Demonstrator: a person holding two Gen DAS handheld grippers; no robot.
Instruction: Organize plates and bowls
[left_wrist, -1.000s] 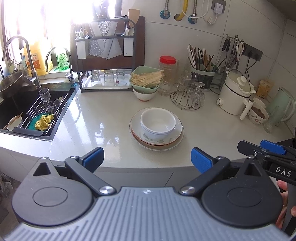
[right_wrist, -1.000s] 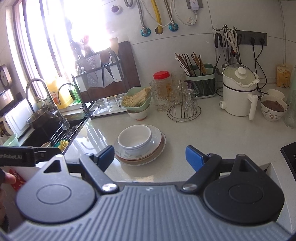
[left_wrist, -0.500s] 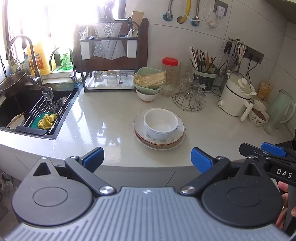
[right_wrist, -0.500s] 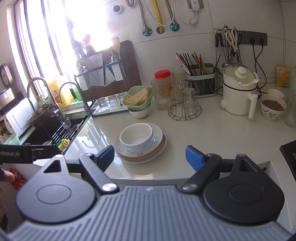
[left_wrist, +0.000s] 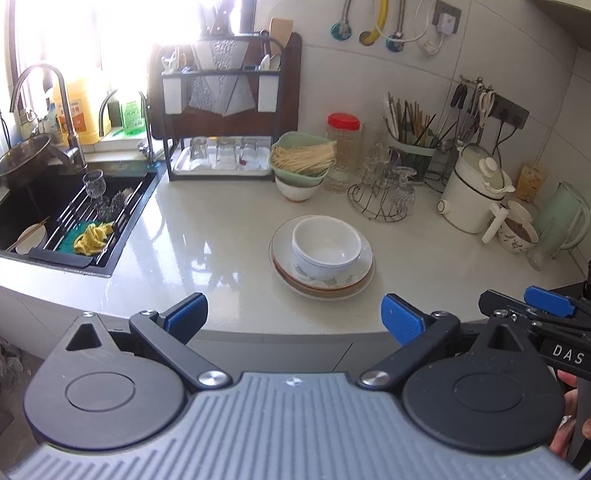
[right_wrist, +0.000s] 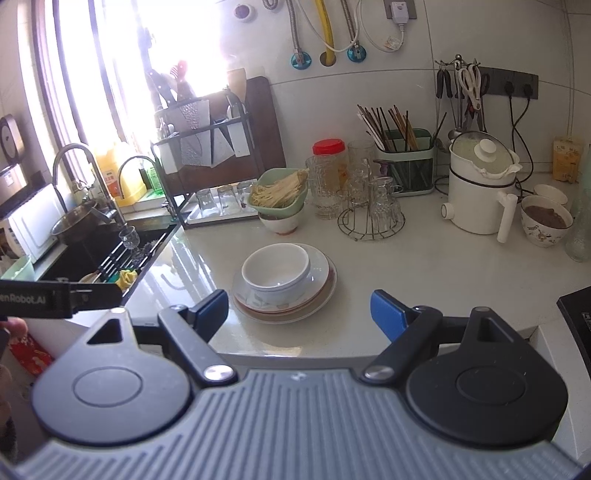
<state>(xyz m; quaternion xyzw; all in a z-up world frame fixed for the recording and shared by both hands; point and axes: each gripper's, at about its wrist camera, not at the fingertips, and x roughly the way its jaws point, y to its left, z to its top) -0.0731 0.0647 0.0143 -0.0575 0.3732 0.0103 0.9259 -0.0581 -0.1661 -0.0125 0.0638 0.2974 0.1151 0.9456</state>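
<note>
Left gripper (left_wrist: 293, 312) is held low at the near edge of the surface (left_wrist: 207, 236), level, pointing toward the back wall; jaws wide apart, nothing between them. Right gripper (right_wrist: 299, 308) is held the same way at the bottom of its own frame, jaws also wide apart and empty. Both are well short of the dishes. The white bowl (left_wrist: 327, 246) sits upright in a stack of plates (left_wrist: 323, 282) at the centre of the surface, just right of centre in the left view and just left of centre in the right view. Behind it, against the wall, a green bowl of noodles (left_wrist: 303, 158) rests on a second white bowl (left_wrist: 297, 190). The left view takes in the sink (left_wrist: 44, 206) at left with a yellow cloth (left_wrist: 92, 238) on its rack, and the tip of the right gripper at the right edge, with fingers (left_wrist: 570, 424) of the holding hand below it. The right view shows the left gripper's body as a dark bar at the left edge, a white electric pot (right_wrist: 480, 188) at upper right, a patterned bowl with brown contents (right_wrist: 546, 221) beside it, and a dark cooktop corner (right_wrist: 576, 310) at the right edge. The glass rack (right_wrist: 371, 218) is seen in both.
</note>
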